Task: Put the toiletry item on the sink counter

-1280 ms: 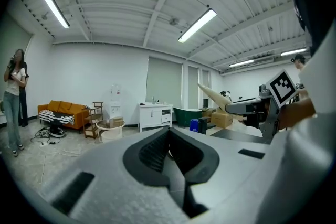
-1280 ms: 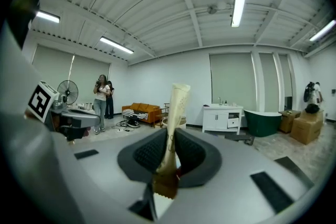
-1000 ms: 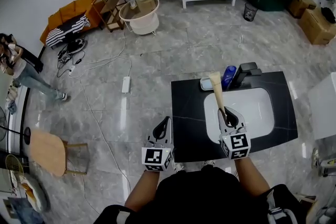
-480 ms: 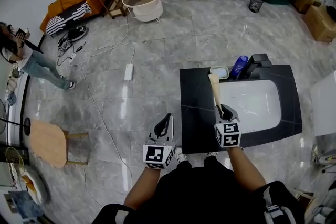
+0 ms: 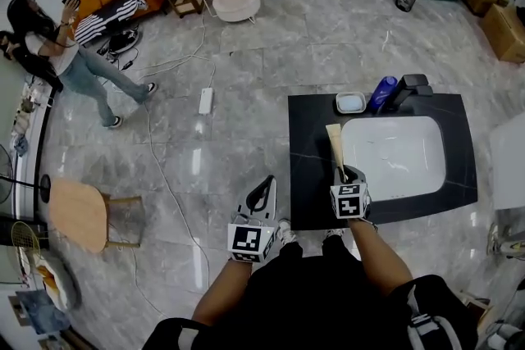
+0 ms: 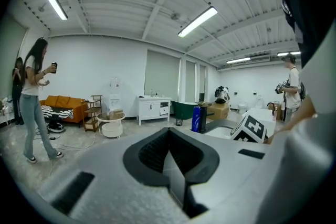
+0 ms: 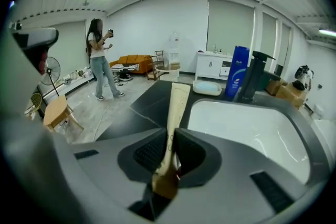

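We hold one cream tube (image 7: 176,107) pinched between our right gripper's (image 7: 169,148) fingers, jutting ahead of them over the one black sink counter (image 5: 308,176), while our left gripper's (image 6: 169,139) fingers meet, empty.

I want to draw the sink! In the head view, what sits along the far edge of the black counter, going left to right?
Small white dish → blue bottle → black faucet.

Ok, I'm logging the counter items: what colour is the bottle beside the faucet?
Blue. The bottle shows best in the right gripper view.
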The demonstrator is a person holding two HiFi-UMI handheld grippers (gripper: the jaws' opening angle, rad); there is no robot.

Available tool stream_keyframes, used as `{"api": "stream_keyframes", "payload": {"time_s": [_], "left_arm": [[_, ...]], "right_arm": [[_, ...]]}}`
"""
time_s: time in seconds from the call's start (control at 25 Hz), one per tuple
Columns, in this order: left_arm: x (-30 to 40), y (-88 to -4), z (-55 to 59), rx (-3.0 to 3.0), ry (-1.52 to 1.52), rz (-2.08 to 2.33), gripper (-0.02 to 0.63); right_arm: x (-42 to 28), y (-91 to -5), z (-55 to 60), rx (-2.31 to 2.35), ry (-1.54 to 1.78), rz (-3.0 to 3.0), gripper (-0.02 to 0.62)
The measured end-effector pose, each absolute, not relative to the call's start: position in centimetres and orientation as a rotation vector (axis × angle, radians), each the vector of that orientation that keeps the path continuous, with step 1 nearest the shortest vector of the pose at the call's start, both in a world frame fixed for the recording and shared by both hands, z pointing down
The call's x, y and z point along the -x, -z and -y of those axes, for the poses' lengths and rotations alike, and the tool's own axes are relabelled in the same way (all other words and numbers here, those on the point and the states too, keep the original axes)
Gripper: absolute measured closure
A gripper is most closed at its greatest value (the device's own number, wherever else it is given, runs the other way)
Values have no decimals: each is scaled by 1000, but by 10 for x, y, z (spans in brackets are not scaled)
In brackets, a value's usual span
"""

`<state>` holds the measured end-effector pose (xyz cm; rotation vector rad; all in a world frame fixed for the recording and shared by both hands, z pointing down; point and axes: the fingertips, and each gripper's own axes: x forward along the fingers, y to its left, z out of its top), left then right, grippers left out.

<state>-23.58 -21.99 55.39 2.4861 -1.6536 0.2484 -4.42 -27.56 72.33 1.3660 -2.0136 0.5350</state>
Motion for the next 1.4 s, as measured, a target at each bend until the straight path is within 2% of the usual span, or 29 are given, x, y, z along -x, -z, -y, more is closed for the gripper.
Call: {"api": "stream_keyframes", "payload": {"time_s": [0.36,0.52,0.76,1.0,1.2,1.4], "left_arm": [[243,-564,208,-2452,-292,1653,601],[242,-567,210,-2443,-297,1653,601],[231,-572,219,-2440,-282,1637,601],[212,-562,238,-2475,-246,1622,601],[196,-542,249,-2492,-172,1607,601],[179,-519,251,-2544,-134,1599,601]], "right_arm": [[47,-752,278,-1352,-596,1939,532],[55,-753,280,-1319,-641,1959,443],[47,-705,288,-1365,-600,2082,428],[27,-614,301,-1419,-397,2227,486],[14,-549,305,-1503,-221,2298,585],[-4,-511,303,-1607,-114,2358,591]]}}
